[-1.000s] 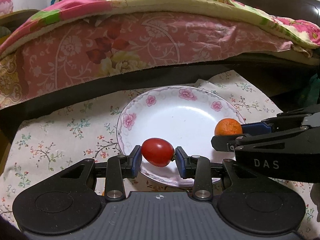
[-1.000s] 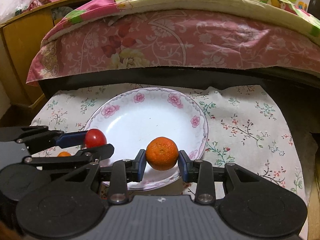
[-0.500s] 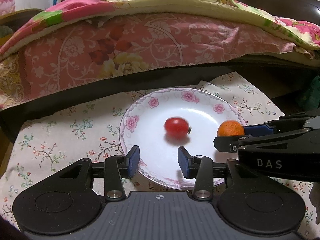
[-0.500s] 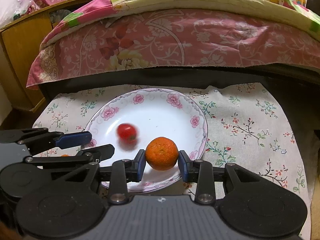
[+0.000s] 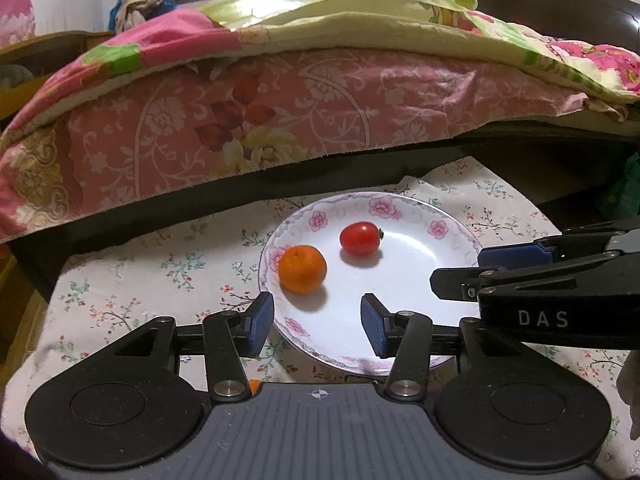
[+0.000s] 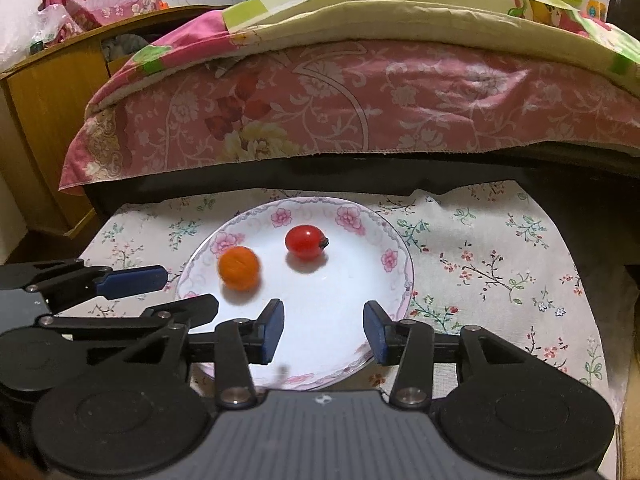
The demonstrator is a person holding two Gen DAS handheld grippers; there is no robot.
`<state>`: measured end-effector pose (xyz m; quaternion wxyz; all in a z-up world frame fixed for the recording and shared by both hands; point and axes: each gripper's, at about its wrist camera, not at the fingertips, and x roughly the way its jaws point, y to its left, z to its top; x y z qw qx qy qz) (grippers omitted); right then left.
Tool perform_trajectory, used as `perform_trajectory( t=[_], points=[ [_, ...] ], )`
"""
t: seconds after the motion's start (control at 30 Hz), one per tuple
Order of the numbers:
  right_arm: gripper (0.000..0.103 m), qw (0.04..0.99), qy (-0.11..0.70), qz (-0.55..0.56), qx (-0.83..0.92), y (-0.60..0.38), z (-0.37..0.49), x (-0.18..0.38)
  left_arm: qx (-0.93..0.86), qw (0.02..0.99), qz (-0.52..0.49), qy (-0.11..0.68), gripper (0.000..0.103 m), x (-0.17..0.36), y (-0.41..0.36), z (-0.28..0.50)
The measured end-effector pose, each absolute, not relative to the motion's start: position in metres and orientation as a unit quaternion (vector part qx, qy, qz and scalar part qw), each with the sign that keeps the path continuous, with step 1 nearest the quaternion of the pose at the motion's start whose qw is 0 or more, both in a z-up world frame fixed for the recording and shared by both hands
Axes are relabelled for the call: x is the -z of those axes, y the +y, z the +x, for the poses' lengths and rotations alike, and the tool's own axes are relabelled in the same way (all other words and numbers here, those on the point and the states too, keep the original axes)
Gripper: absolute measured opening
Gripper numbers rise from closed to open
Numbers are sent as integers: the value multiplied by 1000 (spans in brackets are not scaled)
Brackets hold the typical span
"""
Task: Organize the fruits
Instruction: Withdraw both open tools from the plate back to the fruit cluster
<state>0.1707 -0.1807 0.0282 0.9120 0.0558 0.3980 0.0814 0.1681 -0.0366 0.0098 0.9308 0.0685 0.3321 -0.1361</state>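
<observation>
A white plate with pink flowers (image 5: 420, 216) (image 6: 396, 240) lies on a floral cloth. A red cherry tomato (image 5: 359, 238) (image 6: 305, 242) and a small orange (image 5: 302, 268) (image 6: 239, 268) lie on it; the orange looks blurred in the right wrist view. My left gripper (image 5: 317, 326) is open and empty over the plate's near rim. My right gripper (image 6: 323, 331) is open and empty over the plate's near part. It also shows in the left wrist view (image 5: 520, 272) at the right.
A bed with a pink floral quilt (image 5: 280, 120) overhangs behind the cloth. A wooden cabinet (image 6: 44, 128) stands at the left. A bit of another orange thing (image 5: 253, 386) peeks out under my left gripper. The floral cloth (image 6: 500, 264) stretches to the right of the plate.
The left gripper opened and let the tomato go onto the plate. Then the right gripper opened and let the orange go; it rolled to the left part of the plate.
</observation>
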Motion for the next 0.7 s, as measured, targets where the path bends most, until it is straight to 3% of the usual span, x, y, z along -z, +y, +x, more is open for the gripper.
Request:
perform_trajectory(
  t=[0.7],
  points=[
    [44,909,401,74,-90,-162,111,-54,143,929,73,334,59,-35,-4,104]
  ],
)
